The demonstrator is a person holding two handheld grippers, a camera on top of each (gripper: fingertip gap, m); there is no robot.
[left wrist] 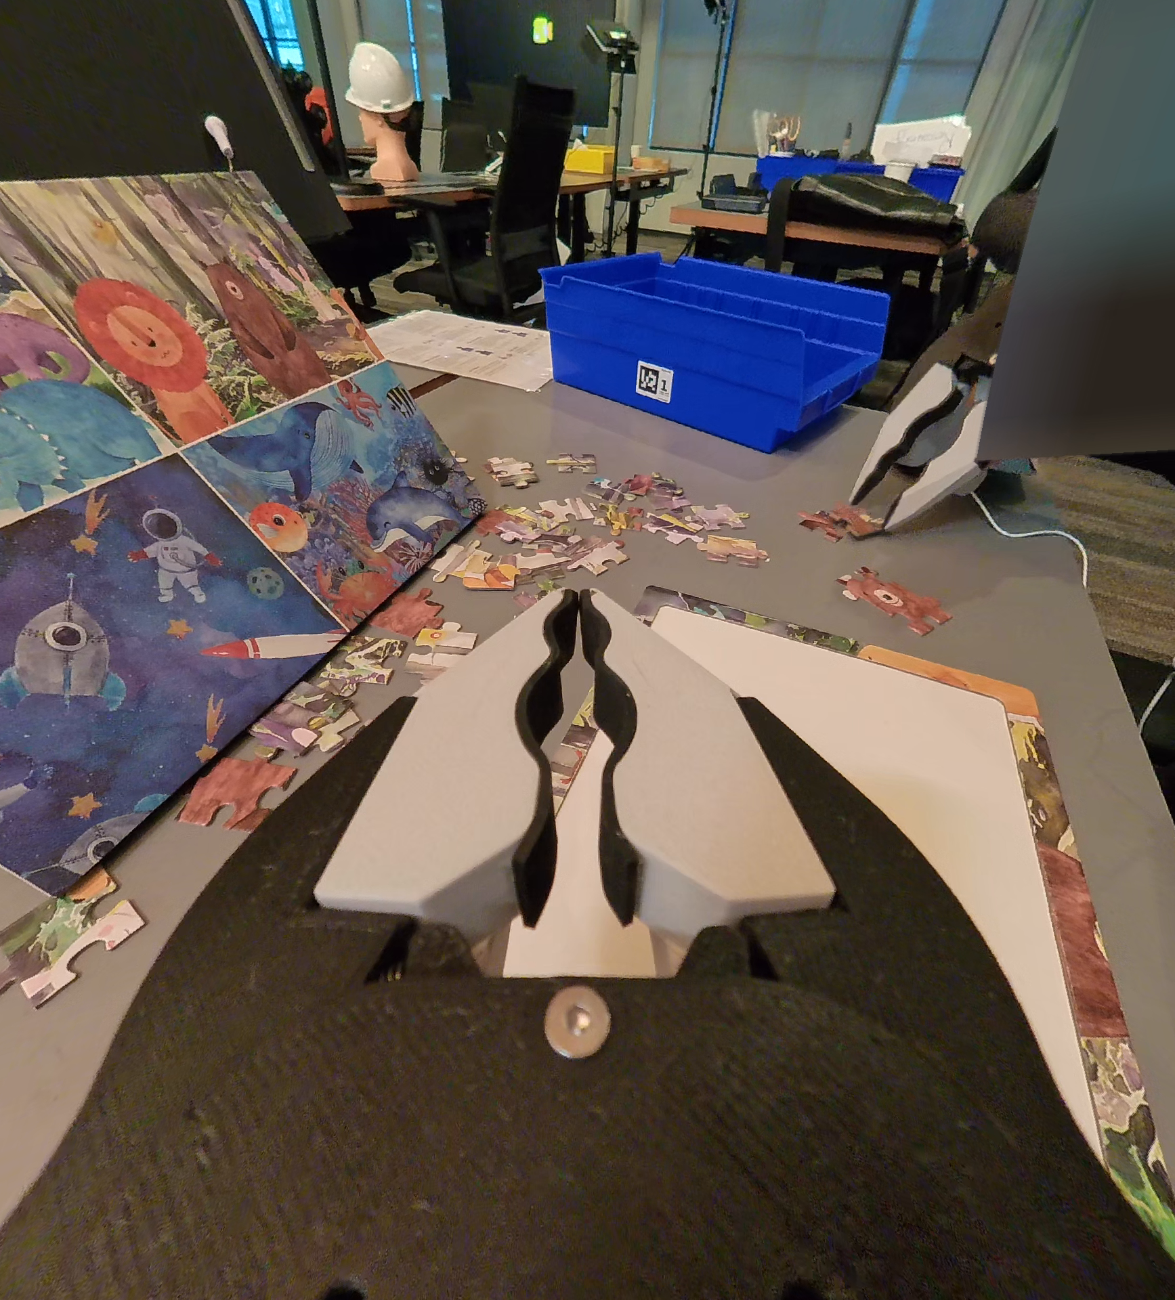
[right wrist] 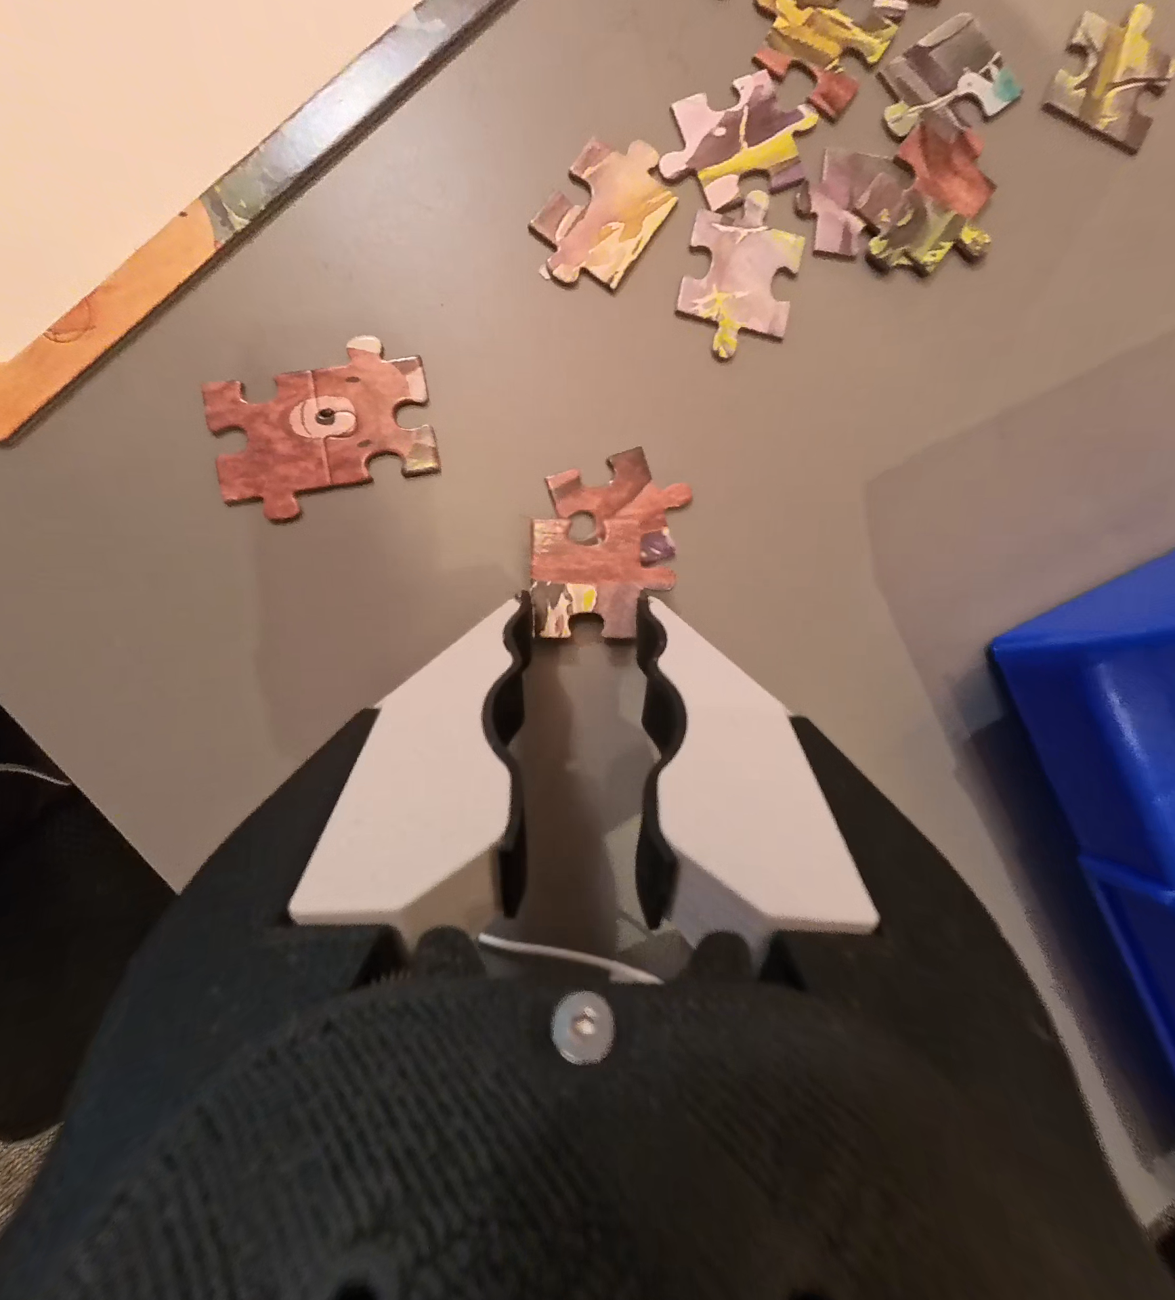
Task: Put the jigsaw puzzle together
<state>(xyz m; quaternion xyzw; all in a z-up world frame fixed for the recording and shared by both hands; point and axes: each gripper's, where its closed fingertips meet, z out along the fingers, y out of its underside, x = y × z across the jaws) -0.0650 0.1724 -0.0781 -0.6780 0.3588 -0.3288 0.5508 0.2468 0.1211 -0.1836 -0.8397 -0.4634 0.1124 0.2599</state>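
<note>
Picture board: far left, the propped reference board point(left wrist: 148, 492) leaned back on the grey tabletop point(left wrist: 992, 563), showing a lion, bear, whale and astronaut panels.
Strays by the board: a brown piece point(left wrist: 236, 791) and a green-and-white piece point(left wrist: 60, 946) lay flat at its lower edge, apart from each other.
Left gripper: the left gripper point(left wrist: 579, 598) hovered over the near corner of the puzzle tray, fingers pressed together at the tips, nothing between them.
Loose pile: a scatter of purple, yellow and white pieces point(left wrist: 605, 524) sat mid-table, beyond the left fingertips, several overlapping.
Puzzle tray: the white-faced puzzle tray point(left wrist: 852, 774) lay flat with its painted border in place and its middle bare.
Bear-face pair: two joined brown pieces point(right wrist: 322, 429) rested just off the tray corner, not touching it.
Right gripper: the right gripper point(right wrist: 584, 612) was down at the table, fingers clamped on the lower edge of another brown joined pair point(right wrist: 605, 549); whether it was lifted clear of the surface could not be told.
Bin: the blue plastic bin point(left wrist: 711, 338) stood at the far edge, a printed sheet point(left wrist: 465, 348) beside it on the left.
Room: desks, black office chairs and a mannequin head in a white hard hat point(left wrist: 380, 77) behind; grey blinds over the windows.
Floor: carpet to the right, a white cable point(left wrist: 1035, 534) trailing off the table's edge.
</note>
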